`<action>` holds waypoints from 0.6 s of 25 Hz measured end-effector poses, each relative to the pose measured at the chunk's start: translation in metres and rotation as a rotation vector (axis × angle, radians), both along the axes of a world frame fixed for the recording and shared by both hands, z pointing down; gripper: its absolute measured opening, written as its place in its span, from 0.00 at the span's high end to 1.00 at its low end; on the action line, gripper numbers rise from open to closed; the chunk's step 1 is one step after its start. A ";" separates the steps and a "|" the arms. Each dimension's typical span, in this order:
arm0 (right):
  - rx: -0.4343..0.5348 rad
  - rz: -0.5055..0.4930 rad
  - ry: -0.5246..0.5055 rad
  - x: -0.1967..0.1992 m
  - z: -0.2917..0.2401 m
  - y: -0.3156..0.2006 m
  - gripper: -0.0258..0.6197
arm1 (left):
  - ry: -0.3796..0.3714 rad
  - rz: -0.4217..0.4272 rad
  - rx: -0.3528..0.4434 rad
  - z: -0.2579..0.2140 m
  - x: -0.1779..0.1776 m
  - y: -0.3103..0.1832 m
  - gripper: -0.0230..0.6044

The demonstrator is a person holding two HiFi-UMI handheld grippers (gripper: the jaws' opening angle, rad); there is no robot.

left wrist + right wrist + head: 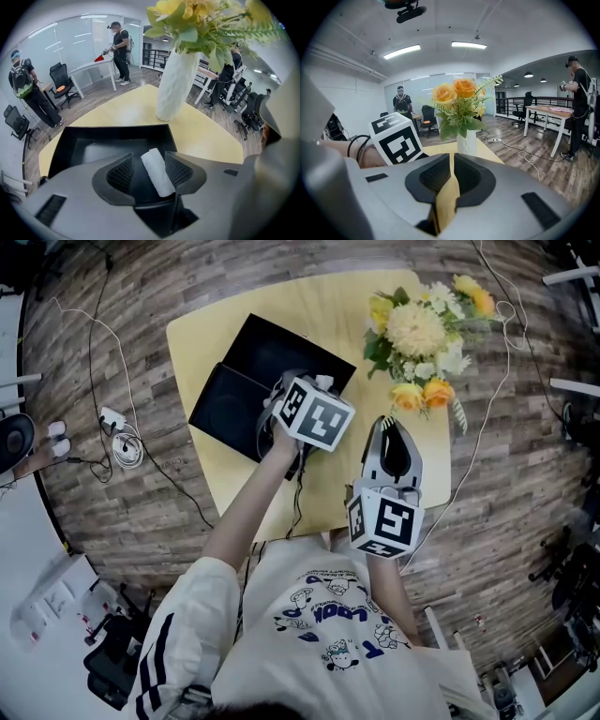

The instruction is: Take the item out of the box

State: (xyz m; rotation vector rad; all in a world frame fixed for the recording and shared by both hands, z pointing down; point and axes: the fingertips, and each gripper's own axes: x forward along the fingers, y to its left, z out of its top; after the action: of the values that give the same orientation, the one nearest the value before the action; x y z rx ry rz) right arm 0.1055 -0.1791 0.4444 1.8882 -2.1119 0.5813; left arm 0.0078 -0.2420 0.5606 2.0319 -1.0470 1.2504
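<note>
An open black box (272, 352) lies on the yellow table (328, 296), its lid (220, 409) beside it. In the left gripper view a white roll (157, 172) lies over the box's (93, 150) dark inside. My left gripper (150, 158) is open around the roll. The roll leans on the right pad (180, 169), and a small gap shows at the left pad. In the head view this gripper (281, 399) reaches over the box's near corner. My right gripper (390, 427) hovers over the table to the right, shut, with nothing between its fingers (452, 161).
A white vase of yellow and orange flowers (417, 338) stands on the table's far right, just ahead of the right gripper (466, 140). Cables and a power strip (117, 437) lie on the wooden floor at left. People, desks and office chairs (63, 82) fill the room behind.
</note>
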 end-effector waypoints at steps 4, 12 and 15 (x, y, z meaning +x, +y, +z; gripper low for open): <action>-0.003 0.007 -0.002 0.003 0.002 0.000 0.89 | -0.006 0.034 -0.009 0.002 0.005 -0.003 0.63; -0.010 0.017 -0.009 0.007 0.005 0.000 0.89 | -0.075 0.184 -0.051 0.012 0.010 0.004 0.68; -0.014 0.016 -0.010 0.007 0.006 0.000 0.89 | -0.123 0.246 -0.078 0.018 0.010 0.008 0.76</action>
State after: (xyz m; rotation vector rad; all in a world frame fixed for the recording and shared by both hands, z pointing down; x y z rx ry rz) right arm 0.1123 -0.1787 0.4505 1.9005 -2.0951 0.6085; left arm 0.0177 -0.2339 0.5786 2.0933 -0.8046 1.5332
